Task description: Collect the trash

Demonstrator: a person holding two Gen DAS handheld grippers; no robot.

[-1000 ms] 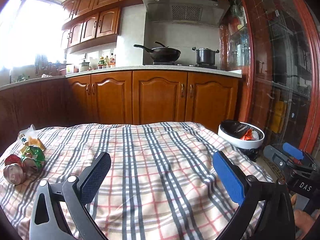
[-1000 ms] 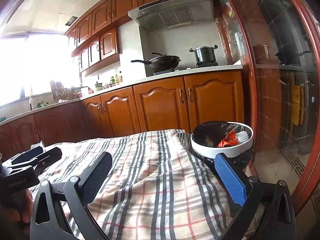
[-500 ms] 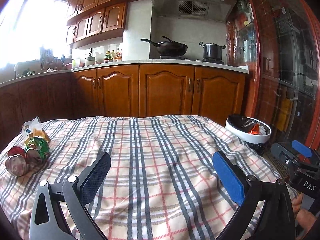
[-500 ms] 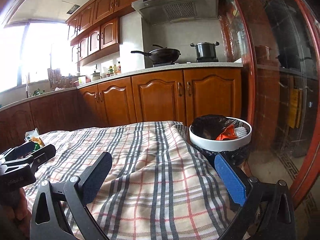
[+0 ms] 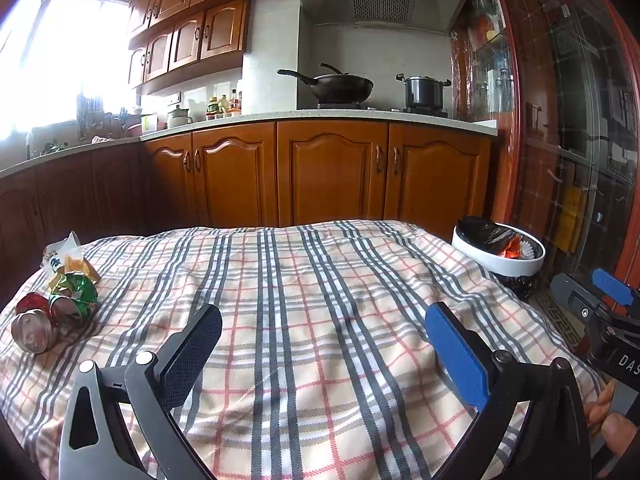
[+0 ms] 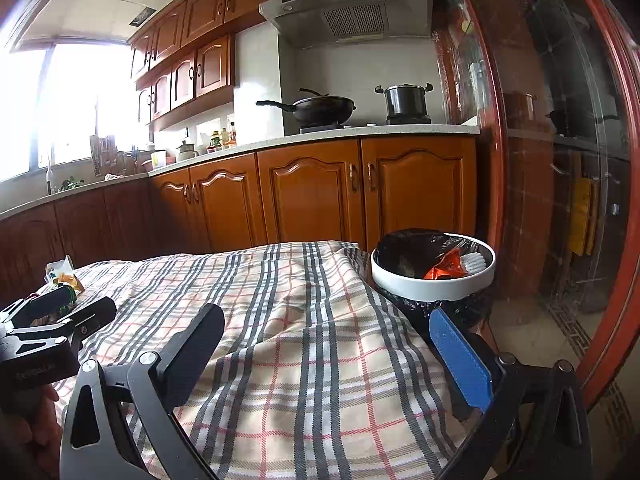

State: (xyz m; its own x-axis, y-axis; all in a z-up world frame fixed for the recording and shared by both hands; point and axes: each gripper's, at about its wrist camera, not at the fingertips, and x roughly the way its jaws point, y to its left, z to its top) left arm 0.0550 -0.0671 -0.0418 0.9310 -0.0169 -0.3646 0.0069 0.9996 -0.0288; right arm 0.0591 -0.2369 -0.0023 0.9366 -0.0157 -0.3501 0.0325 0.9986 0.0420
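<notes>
A small heap of trash lies at the left end of the plaid-covered table point(image 5: 320, 300): a silver can point(image 5: 30, 330), a red can point(image 5: 30, 303), a crumpled green wrapper point(image 5: 74, 294) and a white and orange wrapper point(image 5: 64, 258). A white trash bin point(image 5: 508, 258) with a black liner stands off the table's right end; it holds orange and white scraps point(image 6: 452, 266). My left gripper point(image 5: 324, 340) is open and empty above the middle of the cloth. My right gripper point(image 6: 328, 340) is open and empty over the table's right part, near the bin point(image 6: 434, 280).
Wooden kitchen cabinets point(image 5: 332, 176) run behind the table, with a wok point(image 5: 340, 86) and a pot point(image 5: 424, 90) on the stove. A red-framed glass door point(image 6: 568, 160) stands to the right beyond the bin. The left gripper shows at the right wrist view's left edge point(image 6: 52, 320).
Both wrist views have shifted: the table and the bin sit lower and farther in frame, with more of the cabinets visible. Both grippers stay open and empty.
</notes>
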